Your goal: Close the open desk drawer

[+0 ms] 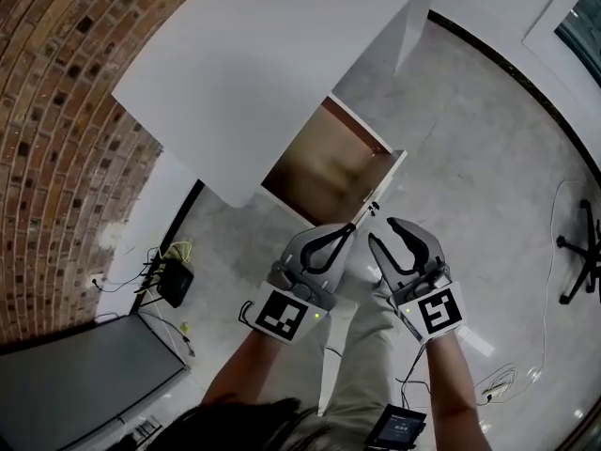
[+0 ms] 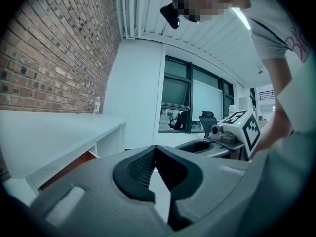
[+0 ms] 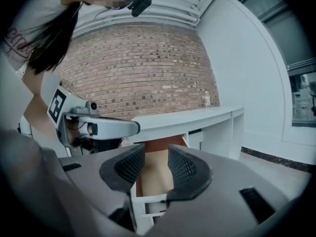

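White drawer edge (image 1: pixel 385 180) sits clear ahead of closed left fingers (image 1: pixel 329 242), parted right fingers (image 1: pixel 418 238).

Grey shells: left hand-held gripper (image 1: pixel 349 229), right hand-held gripper (image 1: pixel 381 230); black ribbed pads (image 3: pixel 131 166); black-and-white marker cubes (image 1: pixel 285 314); beige trousers (image 1: pixel 366 374).

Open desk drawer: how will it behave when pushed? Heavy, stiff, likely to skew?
The white-fronted drawer with a brown wooden interior looks empty, so probably light. Its flat front panel looks rigid, so it should slide rather than flex. Pushed off-centre, it might skew.
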{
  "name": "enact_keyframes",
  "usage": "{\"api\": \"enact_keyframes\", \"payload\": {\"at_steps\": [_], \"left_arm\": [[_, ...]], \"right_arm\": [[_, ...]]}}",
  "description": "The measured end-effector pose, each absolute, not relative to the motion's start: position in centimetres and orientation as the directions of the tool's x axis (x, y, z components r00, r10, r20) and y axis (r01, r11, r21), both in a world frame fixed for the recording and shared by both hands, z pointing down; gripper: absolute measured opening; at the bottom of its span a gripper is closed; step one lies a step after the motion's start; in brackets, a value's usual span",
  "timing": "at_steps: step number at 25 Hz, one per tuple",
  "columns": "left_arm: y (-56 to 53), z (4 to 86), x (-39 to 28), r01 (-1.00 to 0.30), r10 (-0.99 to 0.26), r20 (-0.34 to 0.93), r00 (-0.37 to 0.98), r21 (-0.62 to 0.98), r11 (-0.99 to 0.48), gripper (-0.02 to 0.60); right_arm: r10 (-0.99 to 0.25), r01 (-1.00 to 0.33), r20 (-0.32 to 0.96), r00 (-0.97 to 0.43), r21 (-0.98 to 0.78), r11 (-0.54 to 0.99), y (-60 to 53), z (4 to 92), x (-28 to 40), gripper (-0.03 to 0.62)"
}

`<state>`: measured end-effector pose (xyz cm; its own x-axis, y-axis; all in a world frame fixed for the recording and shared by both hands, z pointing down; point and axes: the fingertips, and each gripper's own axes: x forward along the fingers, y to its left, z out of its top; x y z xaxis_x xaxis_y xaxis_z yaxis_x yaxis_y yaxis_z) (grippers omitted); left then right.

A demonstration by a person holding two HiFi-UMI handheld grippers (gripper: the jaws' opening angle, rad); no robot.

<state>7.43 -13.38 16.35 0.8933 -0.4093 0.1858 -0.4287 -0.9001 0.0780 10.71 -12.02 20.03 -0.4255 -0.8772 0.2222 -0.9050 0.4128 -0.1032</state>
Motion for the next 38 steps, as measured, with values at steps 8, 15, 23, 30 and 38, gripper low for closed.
{"api": "enact_keyframes", "payload": {"at_steps": [8,15,23,30,38], "left_arm": [[-13.2,23.4,7.8,-0.44,-0.412,0.253,0.875,0.061,-0.896,0.005],[-13.2,25.8,8.4,-0.405,-0.376,0.285,0.882,0.051,-0.913,0.004],[-14.6,27.6,8.4,-0.442,-0.403,0.303,0.863,0.068,-0.895,0.005],[-16.2,28.1,8.6,-0.458,-0.416,0.309,0.855,0.073,-0.886,0.005],[-17.0,27.6,9.9,-0.446,-0.408,0.294,0.864,0.073,-0.892,0.005]], "right_arm": [[-0.826,-0.885,0.33,-0.456,-0.072,0.46,-12.9,30.9,11.5,0.156],[-0.798,-0.881,0.399,-0.451,-0.059,0.469,-15.5,37.2,12.9,0.18],[-0.721,-0.812,0.425,-0.548,-0.062,0.581,-18.1,42.0,11.8,0.225],[-0.7,-0.776,0.368,-0.612,-0.108,0.621,-18.4,41.9,11.6,0.23],[-0.678,-0.776,0.409,-0.61,-0.136,0.616,-18.4,41.9,11.7,0.231]]}}
